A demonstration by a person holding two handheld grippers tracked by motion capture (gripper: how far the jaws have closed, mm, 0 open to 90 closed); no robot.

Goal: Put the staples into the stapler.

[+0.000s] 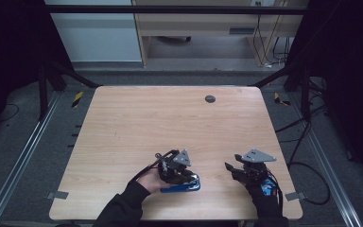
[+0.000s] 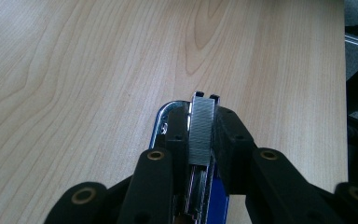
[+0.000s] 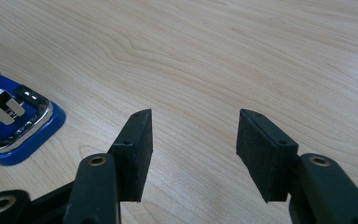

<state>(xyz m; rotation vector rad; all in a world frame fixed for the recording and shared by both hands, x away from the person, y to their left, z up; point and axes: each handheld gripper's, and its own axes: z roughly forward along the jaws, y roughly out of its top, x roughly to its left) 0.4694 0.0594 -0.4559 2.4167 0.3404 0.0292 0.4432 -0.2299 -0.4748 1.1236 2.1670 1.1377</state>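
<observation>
Lying near the desk's [image 1: 123, 118] front edge, a little right of its middle: blue stapler [image 1: 182, 187], opened, long axis running roughly along that edge, staple strip [image 2: 201, 130] standing in its channel. Pinching that strip between nearly closed jaws: left gripper [image 2: 201, 140], directly over the stapler. Waiting just to the right, toward the front right corner, jaws apart and holding nothing: right gripper [image 3: 193, 149], the farther one.

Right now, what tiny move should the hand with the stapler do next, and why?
Probably press the staple strip gently down into the blue stapler. The left gripper is shut on the strip, right over the open stapler channel, while the right gripper waits open.
</observation>
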